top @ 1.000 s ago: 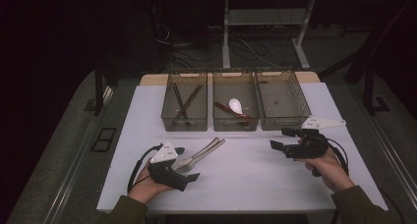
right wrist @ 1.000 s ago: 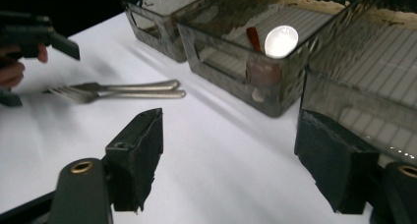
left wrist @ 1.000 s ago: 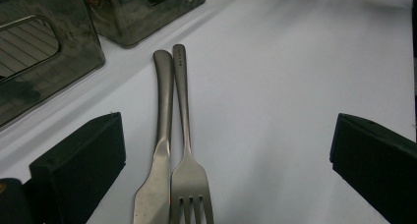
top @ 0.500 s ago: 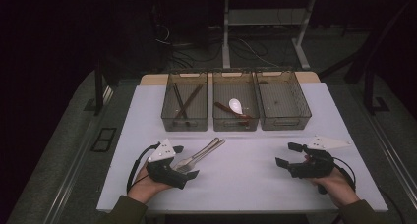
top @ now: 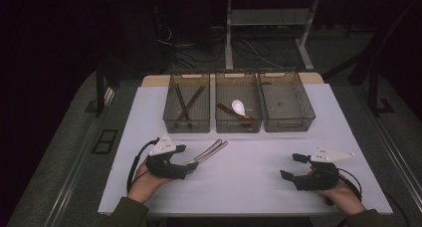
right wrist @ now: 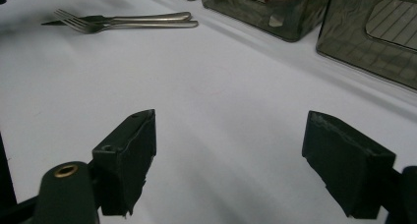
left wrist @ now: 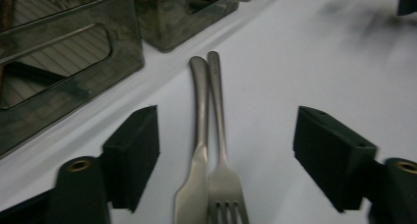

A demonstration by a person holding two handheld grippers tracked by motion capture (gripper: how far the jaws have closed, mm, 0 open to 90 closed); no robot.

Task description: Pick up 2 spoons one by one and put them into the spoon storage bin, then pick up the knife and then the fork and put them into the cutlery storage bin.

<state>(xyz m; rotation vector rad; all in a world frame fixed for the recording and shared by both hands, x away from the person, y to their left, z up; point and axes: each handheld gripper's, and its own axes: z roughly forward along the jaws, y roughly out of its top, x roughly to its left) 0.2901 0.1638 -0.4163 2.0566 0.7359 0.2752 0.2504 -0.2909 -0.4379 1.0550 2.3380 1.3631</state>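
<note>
Right gripper (top: pixel 293 168) now sits lower and nearer, at the table's (top: pixel 259 157) right, jaws wide, nothing between. Left gripper (left wrist: pixel 226 150), jaws just closing but clear of contact, straddles 1 knife (left wrist: pixel 196 150) and 1 fork (left wrist: pixel 223 160) lying side by side, near left. No legible markings.

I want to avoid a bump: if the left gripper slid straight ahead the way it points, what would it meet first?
The left gripper already straddles a knife and fork lying side by side; its jaws have just been closing around them, not yet touching. Beyond their handles, probably the middle bin.
</note>
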